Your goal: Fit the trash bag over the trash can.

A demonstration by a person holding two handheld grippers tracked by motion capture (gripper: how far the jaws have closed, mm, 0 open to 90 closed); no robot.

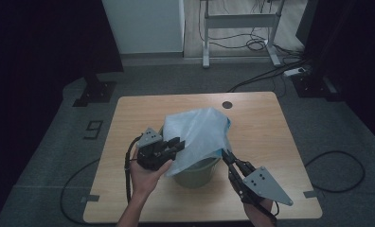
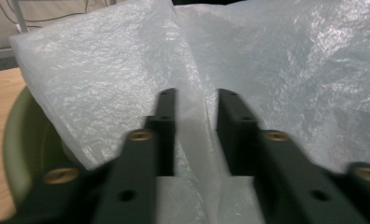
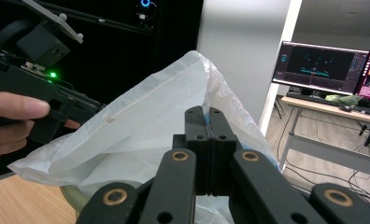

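Thin white plastic bag [image 1: 200, 137] draped over the green bin [image 1: 197, 172] mid-table, bulging up toward 12 o'clock. Right gripper [image 3: 209, 116] at the bin's 3 o'clock, jaws pinched tight on the bag's blue-tinged edge. Left gripper [image 2: 195, 100] at 9 o'clock, jaws apart with a fold of bag between them, not clamped.

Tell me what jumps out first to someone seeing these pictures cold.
A big translucent pale-blue plastic bag billows over a small olive-green round bin in the middle of the light wooden table. The right gripper is clamped on the bag's edge at the bin's right. The left gripper is at the bin's left, jaws parted with a fold of the bag between them.
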